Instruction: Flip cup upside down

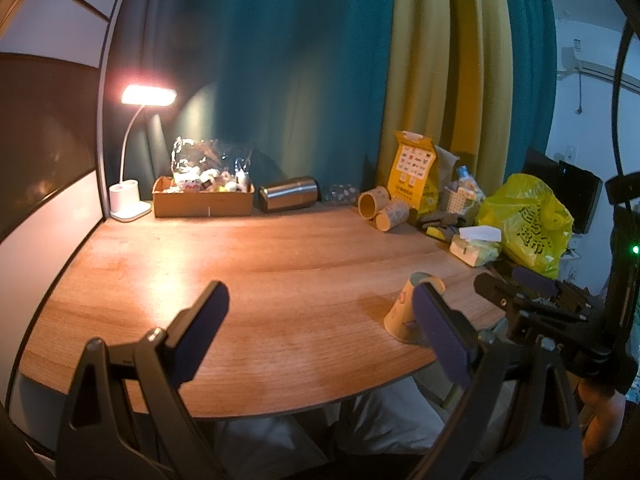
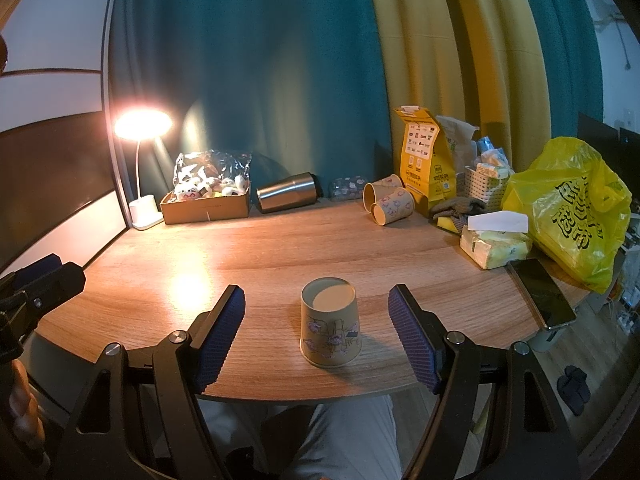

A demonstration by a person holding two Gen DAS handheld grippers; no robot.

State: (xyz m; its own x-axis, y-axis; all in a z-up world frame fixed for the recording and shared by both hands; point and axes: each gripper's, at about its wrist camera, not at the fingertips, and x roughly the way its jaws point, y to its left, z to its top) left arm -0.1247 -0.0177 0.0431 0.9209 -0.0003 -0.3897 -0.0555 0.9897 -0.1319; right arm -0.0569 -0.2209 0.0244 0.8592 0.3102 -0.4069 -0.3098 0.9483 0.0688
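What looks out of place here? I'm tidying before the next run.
Nothing is spilled. At the back, a steel tumbler and two patterned paper cups lie on their sides. A dark phone lies at the wooden table's right edge. The near paper cup stands upside down.

A lived-in home room. Curtains (image 2: 280,80) hang behind the cluttered counter (image 2: 280,248). A desk lamp (image 2: 142,128), tissues (image 2: 496,244) and slippers (image 2: 574,388) show it.

Cup (image 2: 330,326): beige, purple floral print, pale base.
Gripper pads (image 2: 222,334): dark blue, ribbed.
Table (image 2: 280,248): brown wood grain.
Curtains (image 2: 260,80): teal, with yellow panel.
Plastic bag (image 2: 576,216): yellow, black lettering.
Tumbler (image 2: 286,192): brushed steel.
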